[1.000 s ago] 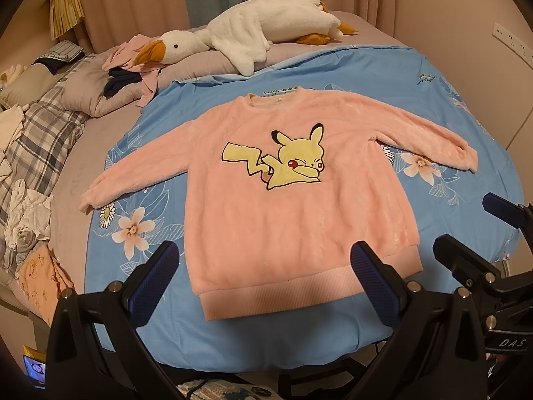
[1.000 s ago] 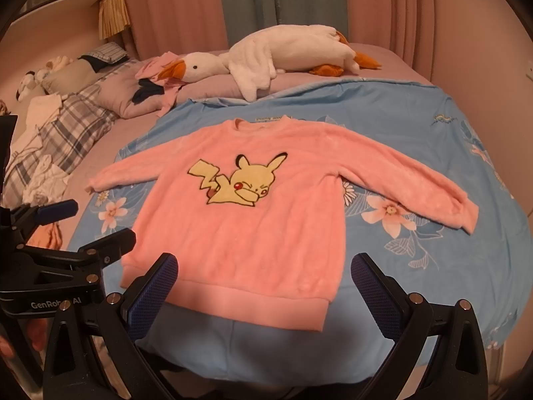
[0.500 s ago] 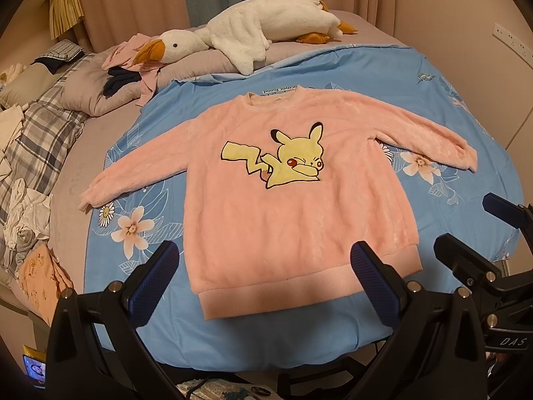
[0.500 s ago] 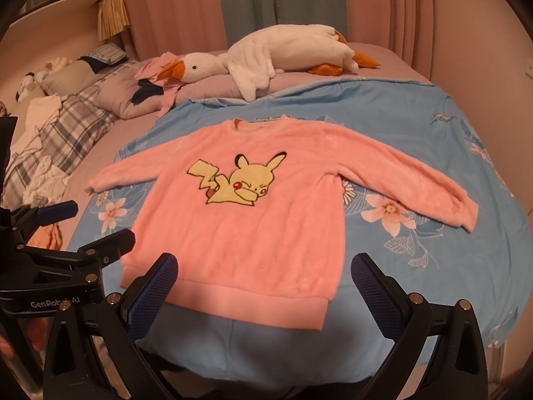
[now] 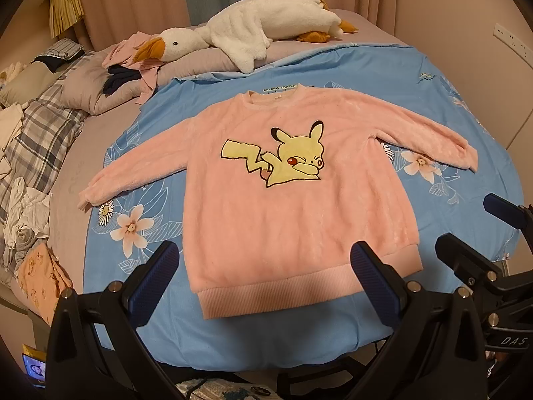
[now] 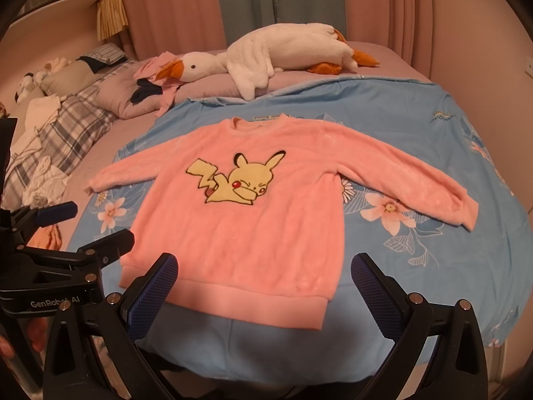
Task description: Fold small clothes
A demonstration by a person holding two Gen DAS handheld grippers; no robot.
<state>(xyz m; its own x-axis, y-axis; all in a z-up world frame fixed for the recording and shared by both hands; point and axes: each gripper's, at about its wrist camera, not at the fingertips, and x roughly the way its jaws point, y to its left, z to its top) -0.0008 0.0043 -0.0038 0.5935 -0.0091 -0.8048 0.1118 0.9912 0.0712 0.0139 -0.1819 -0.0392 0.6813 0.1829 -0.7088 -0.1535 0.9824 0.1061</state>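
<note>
Two views, pink sweater (image 5: 293,213) flat, left view alone shows phone (image 5: 33,371)

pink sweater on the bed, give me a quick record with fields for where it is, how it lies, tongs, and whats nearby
item: pink sweater
place: on the blue quilt
state: flat, front up, both sleeves spread, unfolded
left tongs: open, near the hem, holding nothing
right tongs: open, near the hem, holding nothing
nearby: goose plush beyond the collar
</note>
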